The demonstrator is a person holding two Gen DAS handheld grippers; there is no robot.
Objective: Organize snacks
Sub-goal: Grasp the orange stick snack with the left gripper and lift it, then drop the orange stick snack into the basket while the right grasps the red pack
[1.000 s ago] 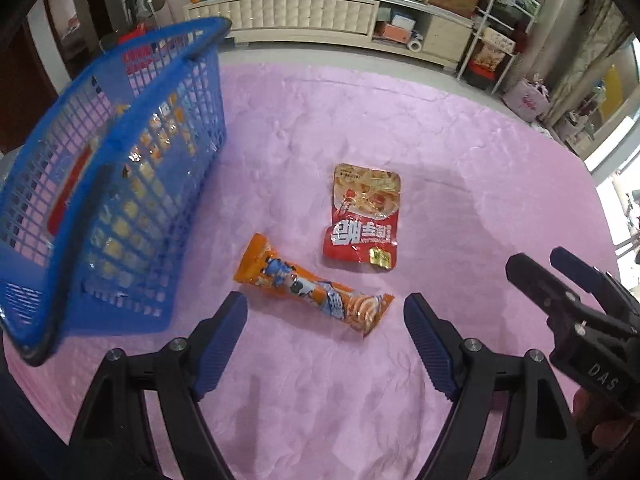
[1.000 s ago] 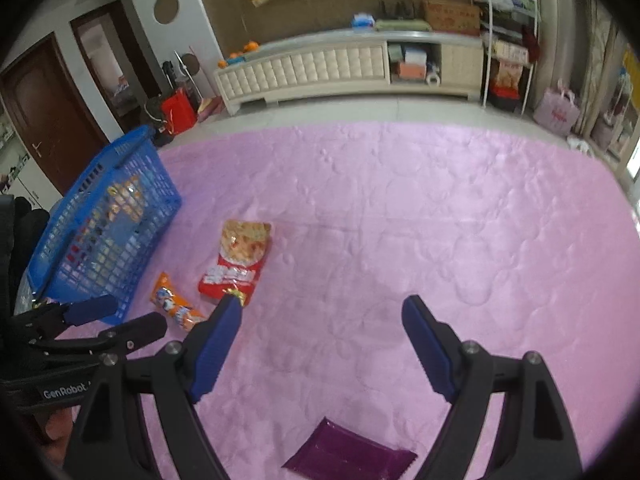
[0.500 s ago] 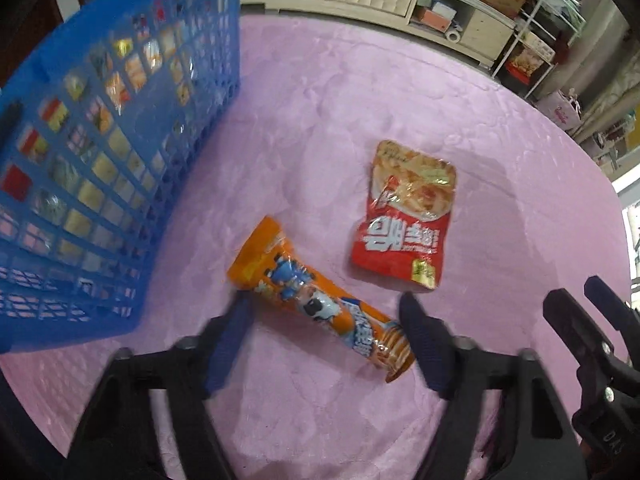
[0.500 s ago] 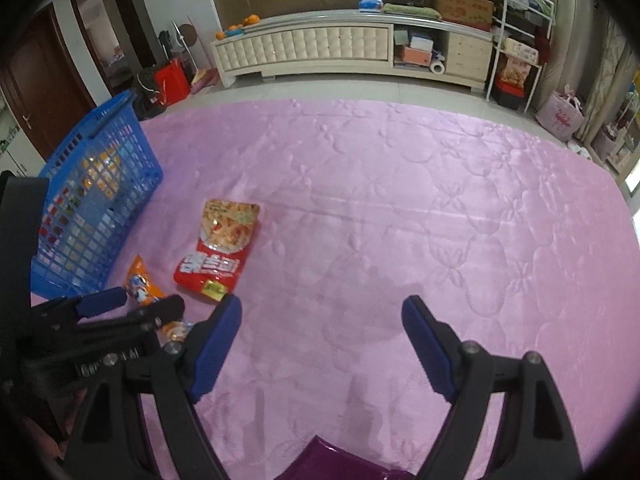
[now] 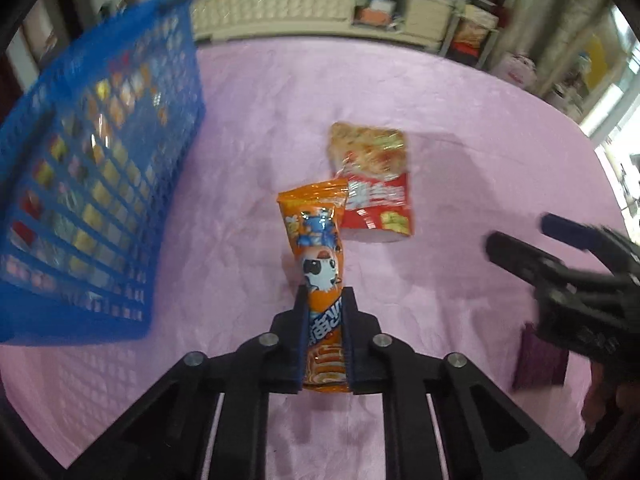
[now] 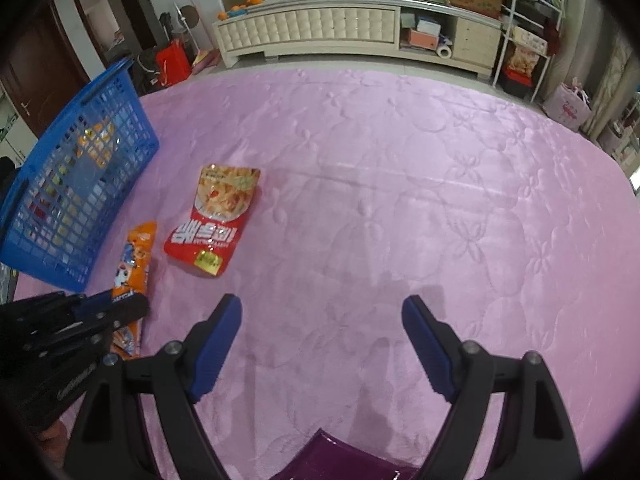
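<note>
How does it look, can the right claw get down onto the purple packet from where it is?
Probably yes. The right claw is open and empty, and the purple packet lies flat on the pink cover just beneath it, with nothing lying between. The left claw, shut on the orange packet, stays well aside.

Orange snack tube (image 5: pixel 320 276) pinched at its near end, red pouch (image 5: pixel 374 184) flat just beyond, beside blue basket (image 5: pixel 120 168)

Even indoor light, daylight glare at right edge; left wrist view motion-blurred, right wrist view sharp; fisheye bending, dark vignette corners; soft shadows ahead of fingers.
</note>
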